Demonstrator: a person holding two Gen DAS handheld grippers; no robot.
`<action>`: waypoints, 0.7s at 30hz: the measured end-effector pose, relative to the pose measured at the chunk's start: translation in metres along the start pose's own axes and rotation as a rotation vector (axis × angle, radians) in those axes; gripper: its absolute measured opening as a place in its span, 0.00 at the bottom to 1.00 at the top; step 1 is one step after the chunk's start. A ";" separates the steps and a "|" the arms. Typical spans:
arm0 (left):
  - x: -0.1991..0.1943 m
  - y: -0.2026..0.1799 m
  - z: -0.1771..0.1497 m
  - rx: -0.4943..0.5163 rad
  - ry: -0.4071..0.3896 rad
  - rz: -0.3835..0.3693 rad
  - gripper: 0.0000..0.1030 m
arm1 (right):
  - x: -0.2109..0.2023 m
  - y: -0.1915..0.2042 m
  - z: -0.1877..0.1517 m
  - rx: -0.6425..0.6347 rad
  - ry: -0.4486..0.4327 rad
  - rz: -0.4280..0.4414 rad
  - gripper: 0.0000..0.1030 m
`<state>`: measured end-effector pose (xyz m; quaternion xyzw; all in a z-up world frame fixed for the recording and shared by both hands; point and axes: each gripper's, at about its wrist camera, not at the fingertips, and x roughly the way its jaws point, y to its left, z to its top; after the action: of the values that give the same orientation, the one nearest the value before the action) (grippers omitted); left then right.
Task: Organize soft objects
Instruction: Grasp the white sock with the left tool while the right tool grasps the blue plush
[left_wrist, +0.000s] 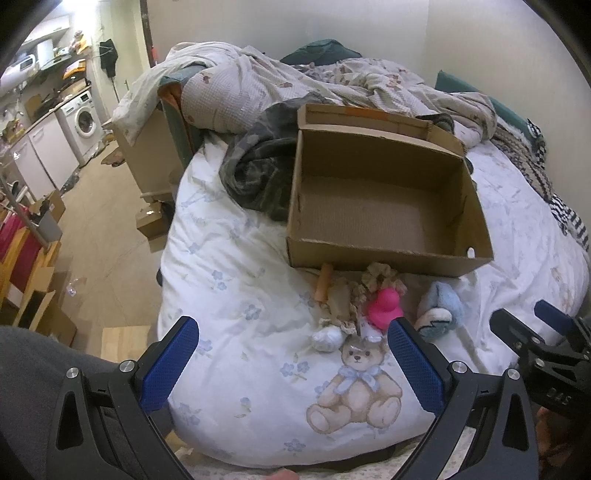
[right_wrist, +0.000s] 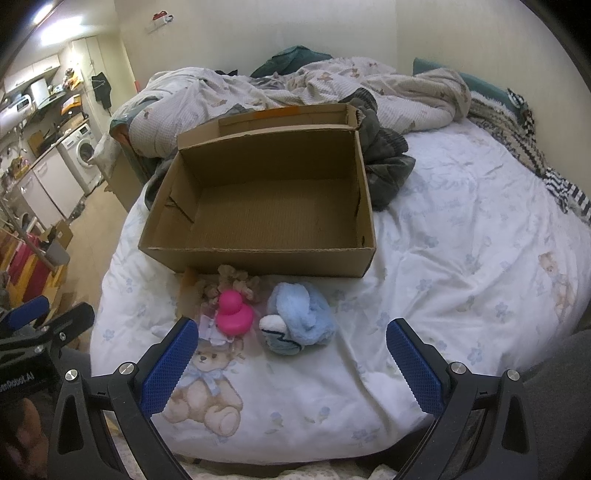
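Both grippers, left (left_wrist: 291, 354) and right (right_wrist: 291, 356), hover wide and empty, so the pink duck (right_wrist: 233, 311), touching the frilly scrunchies (right_wrist: 236, 278), may drag them along short of the cardboard box (right_wrist: 258, 254).

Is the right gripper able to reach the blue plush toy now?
Probably yes: the right gripper is open, and the blue plush toy lies just ahead on the bed with nothing between.

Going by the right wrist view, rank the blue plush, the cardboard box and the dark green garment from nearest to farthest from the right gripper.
1. Blue plush, just ahead of the open right gripper, beside the pink duck.
2. Cardboard box, beyond the toys, middle of the bed.
3. Dark green garment, behind the box's right far corner.
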<state>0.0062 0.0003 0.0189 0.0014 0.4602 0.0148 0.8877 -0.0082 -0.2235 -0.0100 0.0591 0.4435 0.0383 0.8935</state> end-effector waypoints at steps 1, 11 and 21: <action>0.000 0.002 0.004 -0.004 0.005 0.006 0.99 | 0.001 -0.002 0.002 0.002 0.014 0.015 1.00; 0.039 0.025 0.043 -0.043 0.151 -0.014 0.99 | 0.034 -0.009 0.043 0.006 0.217 0.136 1.00; 0.119 0.011 0.017 -0.080 0.424 -0.131 0.66 | 0.089 -0.036 0.043 0.116 0.353 0.172 1.00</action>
<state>0.0885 0.0144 -0.0683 -0.0670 0.6346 -0.0247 0.7695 0.0805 -0.2513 -0.0599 0.1407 0.5881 0.0987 0.7903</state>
